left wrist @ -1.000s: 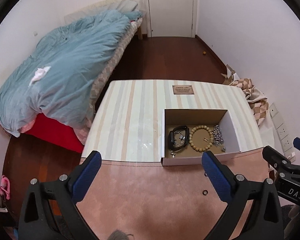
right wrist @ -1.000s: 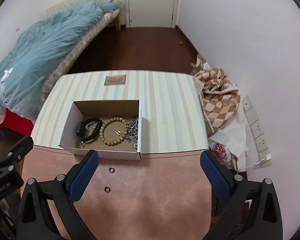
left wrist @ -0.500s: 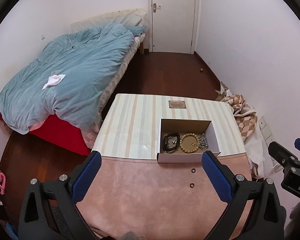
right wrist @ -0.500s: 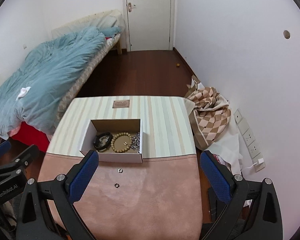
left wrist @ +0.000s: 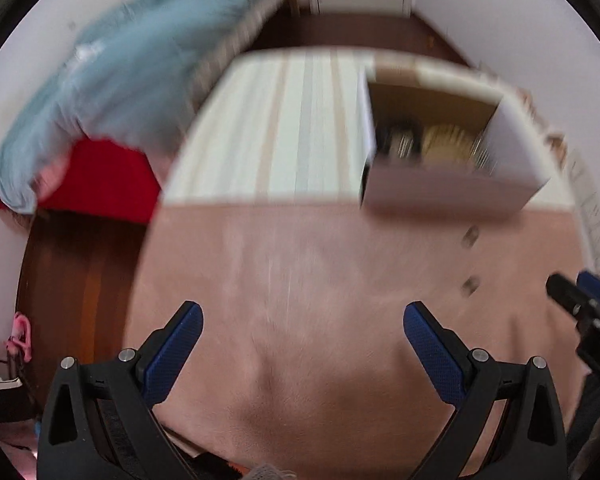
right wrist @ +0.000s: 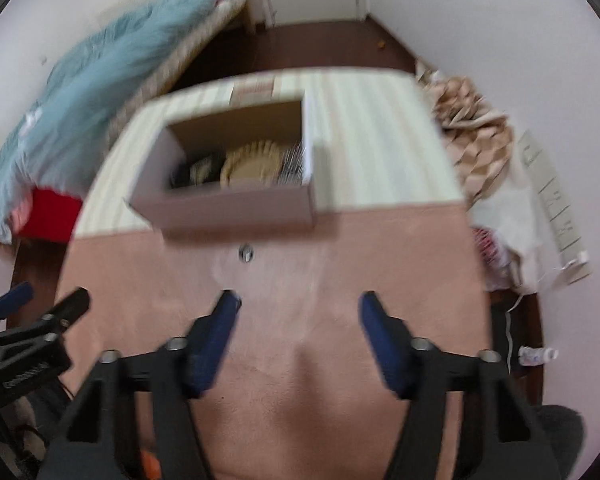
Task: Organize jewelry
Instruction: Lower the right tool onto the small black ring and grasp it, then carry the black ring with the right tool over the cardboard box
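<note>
Two small dark rings lie loose on the pink mat, the near ring [right wrist: 246,253] at about 12 o'clock from the right tongs [right wrist: 296,304], just in front of the box [right wrist: 236,206]; the left wrist view shows both, one ring [left wrist: 470,237] just under the box front and the second ring [left wrist: 471,285] nearer the camera, at roughly 2 o'clock from the left tongs [left wrist: 302,316]. The box sits at the seam between the pink mat [right wrist: 300,280] and the striped cloth [right wrist: 380,140] on the bench, already holding a dark band [right wrist: 198,170], a wooden bead bracelet [right wrist: 252,162] and a silvery chain [right wrist: 292,164]. Step in hand, judging: approach to pick a loose ring, remaining job being to get the rings into the box. Right tongs are apart but narrowed, jaws have just been closing, nothing between them; left tongs stand wide apart and empty. Next move calls for lining the narrowed tips over the ring, low and steep, then pinching a thin flat thing off soft fabric; slip or pushing it under the box edge looks like the risk. Both views are motion-blurred. Writing: a brown label [right wrist: 254,90] on the striped cloth beyond the box, unreadable; letters on each tong body seen from the other camera, too smeared to read.
</note>
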{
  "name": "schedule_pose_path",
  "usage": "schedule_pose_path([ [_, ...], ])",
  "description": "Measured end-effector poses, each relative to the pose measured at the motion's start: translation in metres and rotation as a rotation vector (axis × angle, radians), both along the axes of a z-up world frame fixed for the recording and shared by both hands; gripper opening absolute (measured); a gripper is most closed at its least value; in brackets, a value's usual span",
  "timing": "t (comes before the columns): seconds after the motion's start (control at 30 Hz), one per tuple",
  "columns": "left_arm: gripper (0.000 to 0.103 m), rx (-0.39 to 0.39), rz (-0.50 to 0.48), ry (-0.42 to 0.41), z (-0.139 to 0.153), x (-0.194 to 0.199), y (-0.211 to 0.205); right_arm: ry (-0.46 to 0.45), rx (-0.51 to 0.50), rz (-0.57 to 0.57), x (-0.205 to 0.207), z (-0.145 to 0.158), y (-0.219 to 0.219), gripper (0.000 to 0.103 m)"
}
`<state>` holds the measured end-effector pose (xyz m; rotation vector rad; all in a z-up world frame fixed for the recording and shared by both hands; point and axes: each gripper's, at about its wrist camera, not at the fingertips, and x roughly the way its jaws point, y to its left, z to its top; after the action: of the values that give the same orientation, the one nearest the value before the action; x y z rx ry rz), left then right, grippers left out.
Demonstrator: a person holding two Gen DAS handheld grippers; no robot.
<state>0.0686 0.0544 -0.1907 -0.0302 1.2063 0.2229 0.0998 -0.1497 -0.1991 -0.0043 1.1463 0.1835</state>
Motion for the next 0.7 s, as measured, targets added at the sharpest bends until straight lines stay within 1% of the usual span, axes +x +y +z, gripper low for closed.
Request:
schedule_pose_path([
  [0.07,0.102,-0.001,0.004,0.046,-0.023,0.0,0.005,0.008,0.014,0.039,0.001,-0.018,0.012,0.058],
  [0.17,0.102,-0.005,0.026,0.086,-0.041,0.001,0.014,0.007,0.005,0.091,0.001,-0.037,0.033,0.053],
  [0.2,0.102,-0.007,0.036,0.091,-0.043,0.001,0.018,0.007,0.005,0.104,0.001,-0.041,0.038,0.049],
  [0.27,0.102,0.0,0.051,0.088,-0.044,0.001,0.024,0.002,-0.007,0.125,0.002,-0.049,0.049,0.047],
  [0.33,0.102,0.008,0.059,0.081,-0.042,0.0,0.029,0.001,-0.018,0.137,0.004,-0.055,0.058,0.041],
  [0.37,0.102,0.012,0.058,0.078,-0.042,0.0,0.031,-0.01,-0.026,0.142,0.005,-0.056,0.061,0.04],
  [0.43,0.102,0.024,0.057,0.075,-0.041,0.0,0.033,-0.057,-0.069,0.16,0.002,-0.057,0.068,0.024],
  [0.5,0.102,0.026,0.055,0.07,-0.04,0.0,0.036,-0.088,-0.098,0.165,0.001,-0.059,0.07,0.013],
  [0.6,0.102,0.034,0.049,0.058,-0.043,0.0,0.037,-0.092,-0.076,0.154,0.001,-0.057,0.063,0.013],
  [0.7,0.102,0.042,0.028,0.043,-0.039,0.005,0.027,-0.095,-0.037,0.097,0.002,-0.049,0.042,0.013],
])
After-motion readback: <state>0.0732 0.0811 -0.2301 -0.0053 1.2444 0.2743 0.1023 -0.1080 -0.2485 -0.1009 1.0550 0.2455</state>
